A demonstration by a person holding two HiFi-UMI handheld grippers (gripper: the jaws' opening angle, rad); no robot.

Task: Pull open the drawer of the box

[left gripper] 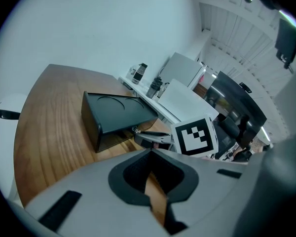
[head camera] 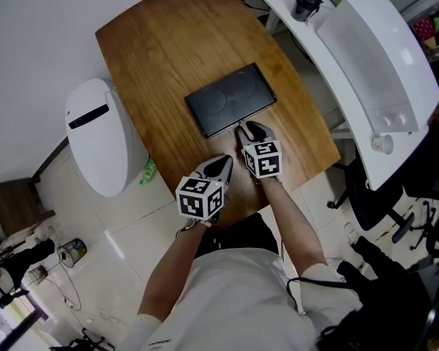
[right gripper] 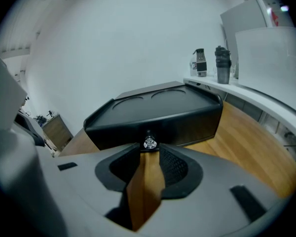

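A flat black box (head camera: 230,99) lies on the brown wooden table (head camera: 154,42), its drawer front facing me. The drawer looks pushed in. A small silver knob (right gripper: 149,143) sticks out of the middle of that front. My right gripper (head camera: 243,128) sits at the front edge, jaws pinched on the knob; the left gripper view shows its tips at the knob (left gripper: 134,130). My left gripper (head camera: 224,161) hovers over bare wood nearer me and slightly left, clear of the box (left gripper: 118,110). It is shut and holds nothing.
A white rounded bin (head camera: 95,134) stands on the floor left of the table. A white desk (head camera: 380,57) with a black cup (head camera: 308,0) runs along the right. A black chair (head camera: 380,196) stands near the table's right corner. The table's near edge (head camera: 227,218) lies under my forearms.
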